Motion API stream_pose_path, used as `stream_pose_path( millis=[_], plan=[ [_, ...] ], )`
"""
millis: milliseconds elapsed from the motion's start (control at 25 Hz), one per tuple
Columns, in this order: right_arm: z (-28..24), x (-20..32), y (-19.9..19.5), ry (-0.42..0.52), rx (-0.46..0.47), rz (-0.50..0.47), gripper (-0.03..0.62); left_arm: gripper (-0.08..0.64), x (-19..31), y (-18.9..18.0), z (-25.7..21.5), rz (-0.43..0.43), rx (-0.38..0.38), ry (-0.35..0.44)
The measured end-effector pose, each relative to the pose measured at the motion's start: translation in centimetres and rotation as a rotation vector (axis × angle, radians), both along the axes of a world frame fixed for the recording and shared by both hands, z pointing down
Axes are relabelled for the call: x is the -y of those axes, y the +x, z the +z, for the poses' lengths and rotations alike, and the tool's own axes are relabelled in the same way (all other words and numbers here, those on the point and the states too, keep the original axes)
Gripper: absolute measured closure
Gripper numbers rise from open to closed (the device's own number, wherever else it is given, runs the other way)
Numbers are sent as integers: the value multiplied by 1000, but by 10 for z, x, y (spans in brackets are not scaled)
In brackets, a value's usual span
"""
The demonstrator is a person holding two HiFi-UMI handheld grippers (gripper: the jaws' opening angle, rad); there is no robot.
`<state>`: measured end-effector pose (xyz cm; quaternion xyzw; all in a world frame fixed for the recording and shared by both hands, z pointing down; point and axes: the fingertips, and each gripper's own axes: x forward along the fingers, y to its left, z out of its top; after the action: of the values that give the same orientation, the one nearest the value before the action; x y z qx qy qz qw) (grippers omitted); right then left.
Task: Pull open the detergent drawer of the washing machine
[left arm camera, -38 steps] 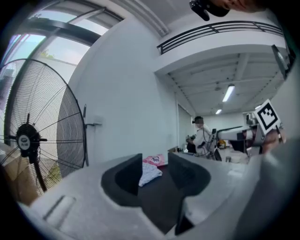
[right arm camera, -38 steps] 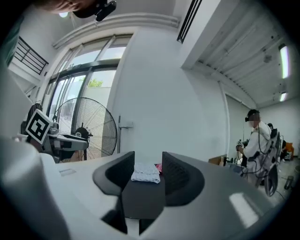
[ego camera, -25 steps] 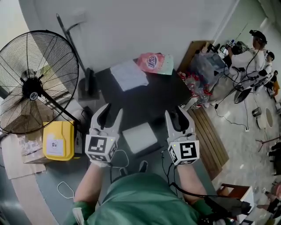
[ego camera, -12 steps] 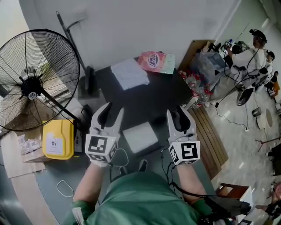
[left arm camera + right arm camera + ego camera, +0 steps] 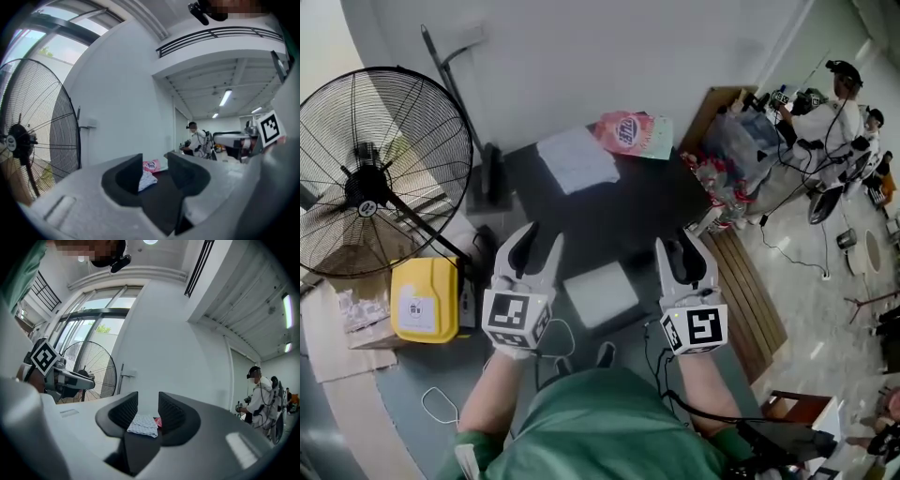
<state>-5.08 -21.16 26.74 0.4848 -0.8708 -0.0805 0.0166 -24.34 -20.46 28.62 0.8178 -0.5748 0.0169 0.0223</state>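
The washing machine's dark top (image 5: 623, 211) lies below and ahead of both grippers. A white rectangular piece (image 5: 598, 292) sits at its near edge, between the grippers; I cannot tell whether it is the detergent drawer. My left gripper (image 5: 538, 236) hovers at that piece's left, level, its jaws open and empty (image 5: 155, 164). My right gripper (image 5: 679, 239) hovers at its right, jaws a narrow gap apart with nothing between them (image 5: 148, 404). Neither gripper touches the machine.
A white cloth (image 5: 575, 159) and a pink detergent bag (image 5: 630, 131) lie on the machine's far side by the wall. A large floor fan (image 5: 370, 178) and a yellow container (image 5: 424, 298) stand left. A wooden bench (image 5: 752, 300) and a person (image 5: 834, 117) are right.
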Motion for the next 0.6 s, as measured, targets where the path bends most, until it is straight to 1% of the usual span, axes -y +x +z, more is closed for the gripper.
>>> stream_pose_path(
  millis=[600],
  plan=[
    [3,-6,0,-14,-2,2,462,399,-5,0,-1,9,16,-6]
  ],
)
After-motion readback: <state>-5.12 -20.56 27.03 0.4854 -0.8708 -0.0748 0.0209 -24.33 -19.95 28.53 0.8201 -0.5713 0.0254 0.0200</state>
